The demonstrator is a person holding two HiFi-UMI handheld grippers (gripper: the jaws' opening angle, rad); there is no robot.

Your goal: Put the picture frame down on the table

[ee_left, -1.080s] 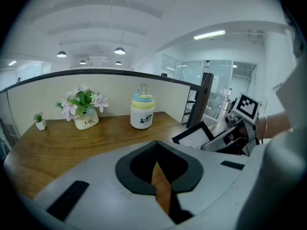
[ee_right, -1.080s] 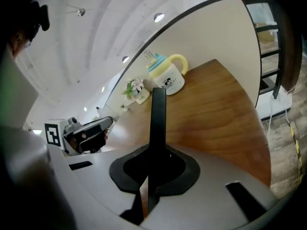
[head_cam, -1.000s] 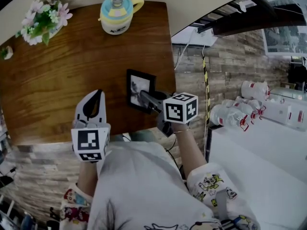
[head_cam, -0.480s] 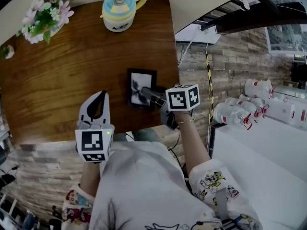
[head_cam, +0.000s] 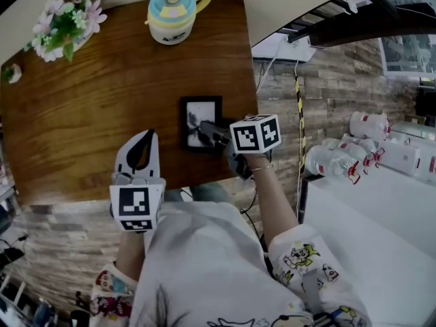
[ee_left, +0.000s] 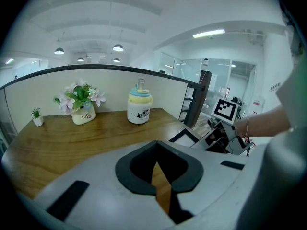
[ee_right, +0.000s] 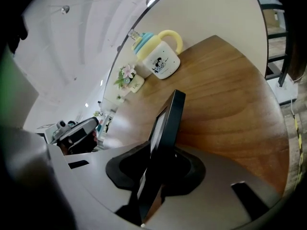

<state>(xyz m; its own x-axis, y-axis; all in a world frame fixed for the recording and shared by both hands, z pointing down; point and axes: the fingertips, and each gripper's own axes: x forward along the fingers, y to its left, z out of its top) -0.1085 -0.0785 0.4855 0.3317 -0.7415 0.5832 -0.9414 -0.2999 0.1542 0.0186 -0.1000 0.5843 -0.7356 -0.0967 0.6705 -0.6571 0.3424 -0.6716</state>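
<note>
Picture frame at near right corner of table
Right gripper jaws had just been opening, the tilted frame between them, pads apparently no longer pinching it. Left gripper hovered just beside, jaws together, nothing held.

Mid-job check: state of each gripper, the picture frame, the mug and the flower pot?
Right gripper: jaws have just been opening, picture frame between them.
Picture frame: low on the table by its right edge, picture facing up; fully flat or not, cannot tell.
Left gripper: shut, empty.
Mug: upright, lid on.
Flower pot: upright, at the far left corner.
</note>
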